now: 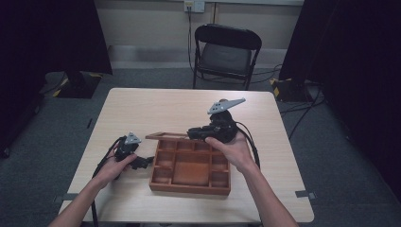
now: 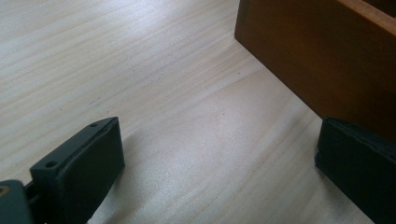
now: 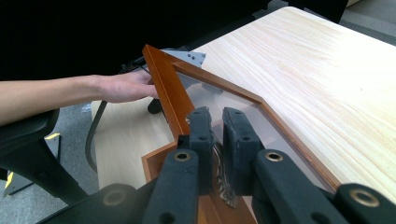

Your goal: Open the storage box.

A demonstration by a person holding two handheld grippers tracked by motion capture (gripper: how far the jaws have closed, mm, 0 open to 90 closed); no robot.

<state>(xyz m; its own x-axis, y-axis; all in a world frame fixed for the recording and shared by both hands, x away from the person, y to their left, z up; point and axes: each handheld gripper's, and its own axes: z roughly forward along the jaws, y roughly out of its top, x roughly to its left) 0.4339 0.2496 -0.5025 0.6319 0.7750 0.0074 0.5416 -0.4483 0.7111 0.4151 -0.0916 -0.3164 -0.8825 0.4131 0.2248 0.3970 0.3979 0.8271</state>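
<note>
Right gripper (image 3: 215, 122) jaws clamp the lid (image 3: 163, 88); its grip point hidden.

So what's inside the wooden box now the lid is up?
The wooden box shows bare compartments in the high view: a large middle one ringed by smaller ones. The right hand and right gripper cover its back right corner, under the raised lid.

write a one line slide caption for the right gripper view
Right tool pinches the glass-paned lid of a wooden box, lifting it.

Left gripper (image 1: 142, 162) fingers spread wide; right gripper (image 3: 217, 122) fingers apparently pinched.
</note>
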